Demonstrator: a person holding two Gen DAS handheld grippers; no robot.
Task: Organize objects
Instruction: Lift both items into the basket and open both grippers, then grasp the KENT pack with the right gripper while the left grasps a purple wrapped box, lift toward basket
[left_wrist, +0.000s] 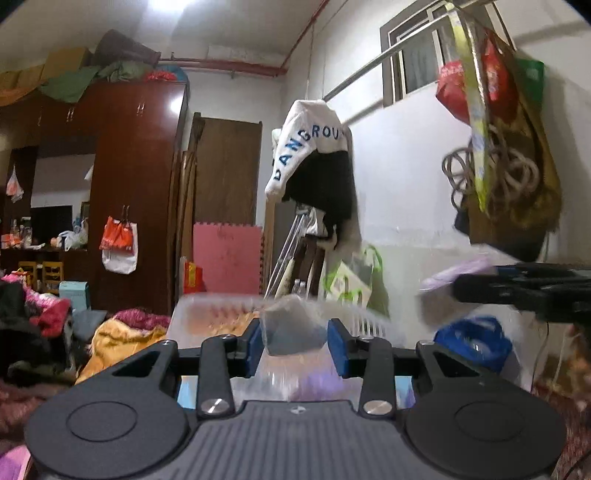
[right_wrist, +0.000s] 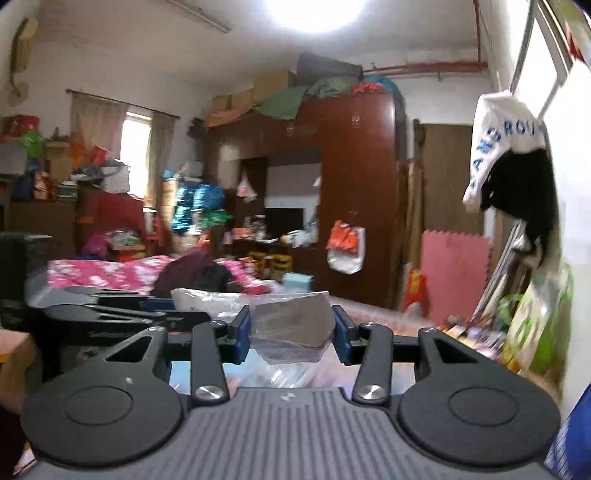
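Observation:
In the left wrist view my left gripper (left_wrist: 297, 341) is shut on a clear plastic packet with a grey pad inside (left_wrist: 295, 328), held up above a white slatted plastic basket (left_wrist: 373, 323). In the right wrist view my right gripper (right_wrist: 291, 332) is shut on a similar clear packet with a grey pad (right_wrist: 291, 328), held in the air. The right gripper also shows in the left wrist view (left_wrist: 524, 288) at the right, level with the left one. The left gripper shows in the right wrist view (right_wrist: 122, 310) at the left.
A blue bag (left_wrist: 476, 341) lies right of the basket. Clothes (left_wrist: 314, 162) hang on a wall rail. A bed with a pink quilt (right_wrist: 110, 273) and piled clothes is at left. A dark wardrobe (right_wrist: 354, 192) stands at the back.

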